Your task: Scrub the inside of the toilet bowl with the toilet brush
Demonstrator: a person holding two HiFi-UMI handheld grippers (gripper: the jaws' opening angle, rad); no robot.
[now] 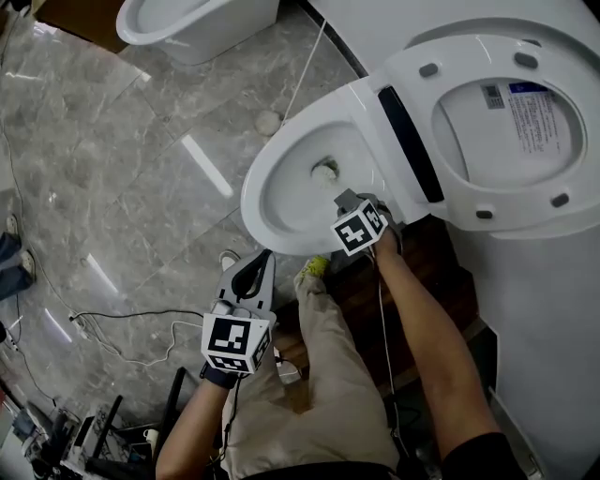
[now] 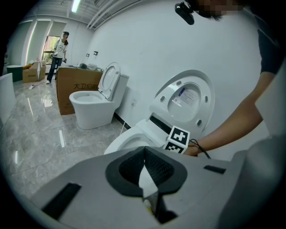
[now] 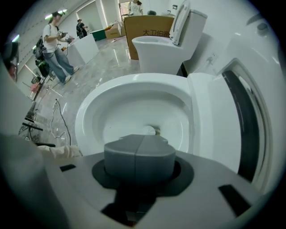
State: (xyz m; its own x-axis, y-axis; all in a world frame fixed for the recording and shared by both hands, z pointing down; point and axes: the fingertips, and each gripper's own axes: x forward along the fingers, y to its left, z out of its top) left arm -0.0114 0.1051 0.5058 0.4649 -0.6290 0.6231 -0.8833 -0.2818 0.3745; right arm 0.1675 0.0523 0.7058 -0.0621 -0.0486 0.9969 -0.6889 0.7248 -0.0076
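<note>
The white toilet bowl stands with its seat and lid raised. Down in the bowl near the drain is the white head of the toilet brush. Its handle runs back into my right gripper, which is shut on it just above the bowl's near rim. In the right gripper view the shut jaws cover most of the brush head inside the bowl. My left gripper hangs left of the bowl over the floor, shut with nothing in it.
A second toilet stands at the back left, with a cardboard box behind it. Cables trail over the grey marble floor. A dark wooden base lies under the toilet. People stand farther off.
</note>
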